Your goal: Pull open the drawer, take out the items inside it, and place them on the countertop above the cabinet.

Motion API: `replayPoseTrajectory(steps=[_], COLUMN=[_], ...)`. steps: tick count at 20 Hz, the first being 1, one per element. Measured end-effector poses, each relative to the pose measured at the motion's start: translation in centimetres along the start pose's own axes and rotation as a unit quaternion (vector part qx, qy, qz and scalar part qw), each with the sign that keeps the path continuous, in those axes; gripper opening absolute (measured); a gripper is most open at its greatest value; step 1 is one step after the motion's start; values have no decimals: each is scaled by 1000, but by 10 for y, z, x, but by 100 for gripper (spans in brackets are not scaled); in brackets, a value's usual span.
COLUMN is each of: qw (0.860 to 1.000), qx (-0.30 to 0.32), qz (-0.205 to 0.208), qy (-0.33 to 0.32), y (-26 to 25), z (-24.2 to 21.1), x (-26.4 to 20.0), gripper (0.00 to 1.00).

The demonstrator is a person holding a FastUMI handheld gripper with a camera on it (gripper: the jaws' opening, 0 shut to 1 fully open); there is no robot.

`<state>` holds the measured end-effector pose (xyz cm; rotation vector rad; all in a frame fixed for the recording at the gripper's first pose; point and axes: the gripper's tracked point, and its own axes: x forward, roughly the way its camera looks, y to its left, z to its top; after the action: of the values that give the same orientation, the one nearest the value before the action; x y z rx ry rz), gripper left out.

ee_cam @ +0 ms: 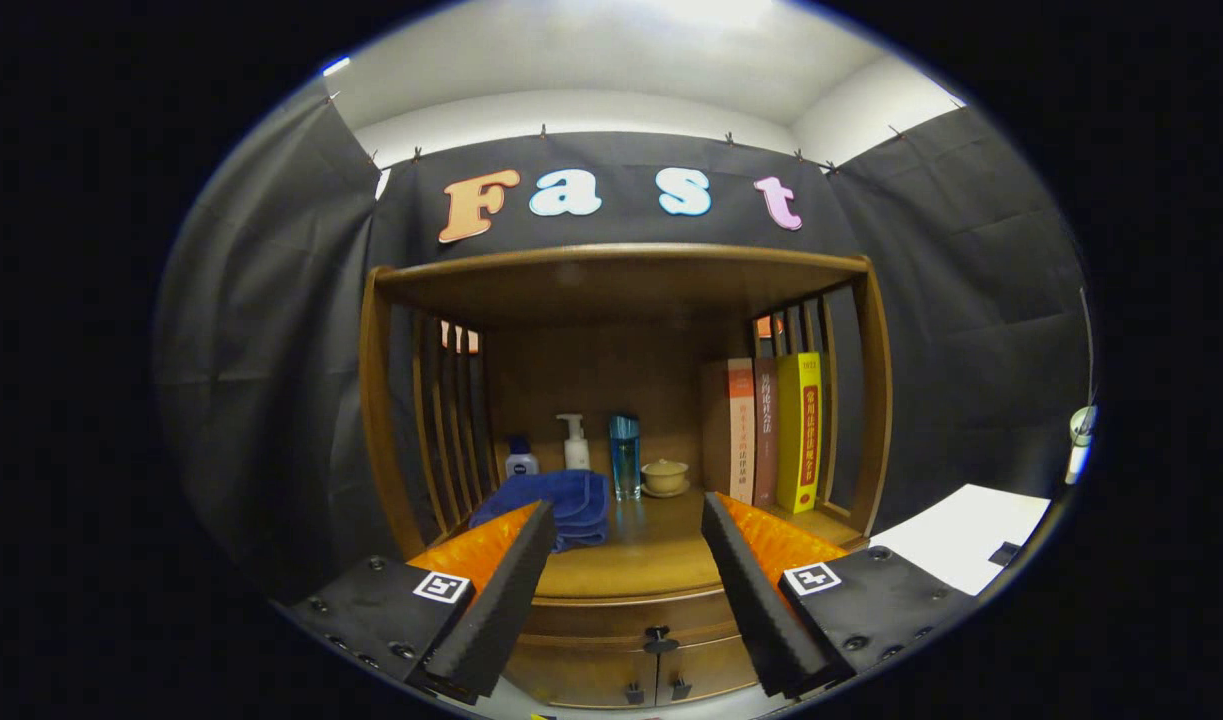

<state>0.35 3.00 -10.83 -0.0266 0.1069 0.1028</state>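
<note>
Gripper (628, 545) fingers spread wide and holding nothing, we lower toward the small dark knob (658, 640) centred on the shut wooden drawer (611, 622) under the cabinet's countertop (641, 560) front edge, then close squarely and pull straight.
</note>
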Motion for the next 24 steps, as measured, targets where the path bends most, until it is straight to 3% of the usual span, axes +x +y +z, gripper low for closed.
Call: replayPoseTrajectory(steps=[7,21,24], qw=[998,989,987], qx=[-25,-19,-6], qz=[9,-7,-15], qy=[49,145,161], y=[-3,-31,-36], z=[-111,-251,-268], x=[14,35,32], gripper=[98,96,85])
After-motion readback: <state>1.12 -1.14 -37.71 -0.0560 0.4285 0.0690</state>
